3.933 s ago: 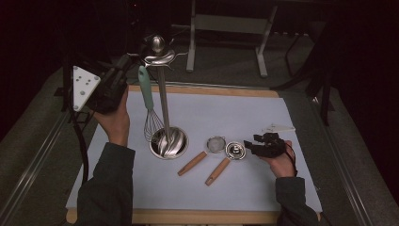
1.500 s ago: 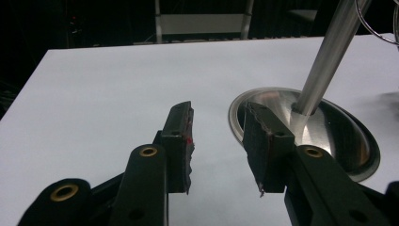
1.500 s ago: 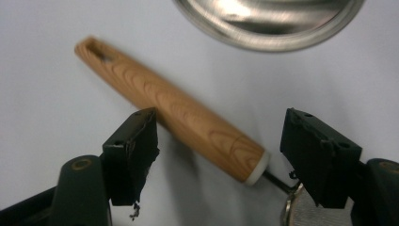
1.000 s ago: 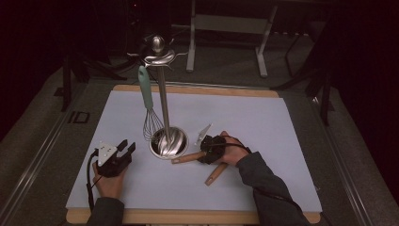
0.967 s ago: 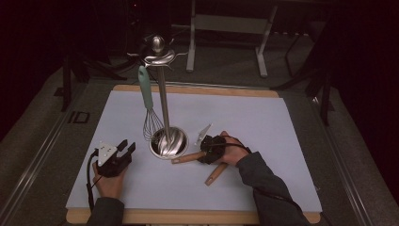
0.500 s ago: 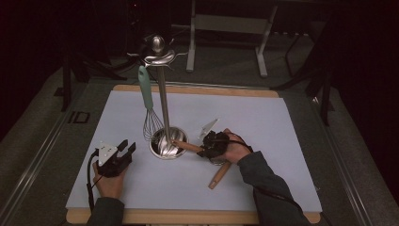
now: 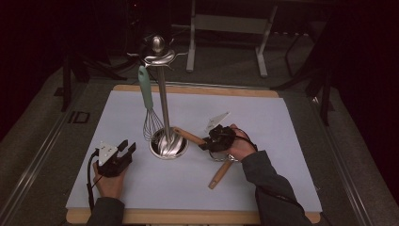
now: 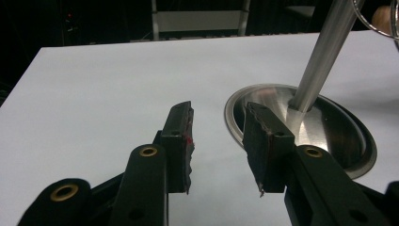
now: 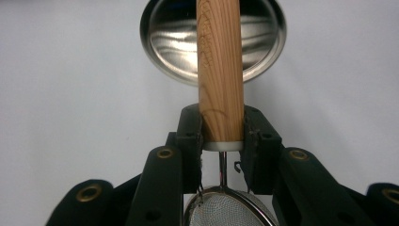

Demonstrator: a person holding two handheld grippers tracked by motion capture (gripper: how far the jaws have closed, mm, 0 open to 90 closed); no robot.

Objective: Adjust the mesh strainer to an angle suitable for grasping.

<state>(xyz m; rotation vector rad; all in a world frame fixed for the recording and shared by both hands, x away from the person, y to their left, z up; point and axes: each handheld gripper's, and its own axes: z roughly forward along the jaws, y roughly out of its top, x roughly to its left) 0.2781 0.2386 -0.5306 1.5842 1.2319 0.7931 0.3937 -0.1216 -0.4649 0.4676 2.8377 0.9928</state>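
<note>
While the strainer (image 7: pixel 207 141) hangs between the right tongs (image 7: pixel 207 142) in the high view, its wooden handle points toward the polished base of the utensil stand (image 7: pixel 168 145), clear of the white tabletop (image 7: pixel 263 122). A second wooden-handled tool (image 7: pixel 220 173) lies flat just below that hand, and a whisk (image 7: pixel 149 113) with a pale green handle hangs from the stand's top hooks. The left tongs (image 7: pixel 127 149) rest on the tabletop to the left of the base, holding nothing.

Seen from the left gripper view, the left tongs (image 8: pixel 217 141) stand wide apart with bare tabletop between them, beside the stand's base (image 8: pixel 329 136) and slanting pole.

From the right gripper view, the right tongs (image 9: pixel 221 136) have just been closing and now pinch the strainer's handle (image 9: pixel 220 70) at its lower end, right above the metal ferrule, with the fine mesh bowl (image 9: pixel 226 209) tucked under the jaws. I judge the tool light and stiff; the smooth, round wood may roll or slip in a loose pinch, and the mesh looks easy to dent, so the handle is the place to hold. Gripped this close to the bowl, the long handle can swing, so a firm squeeze is wise.
</note>
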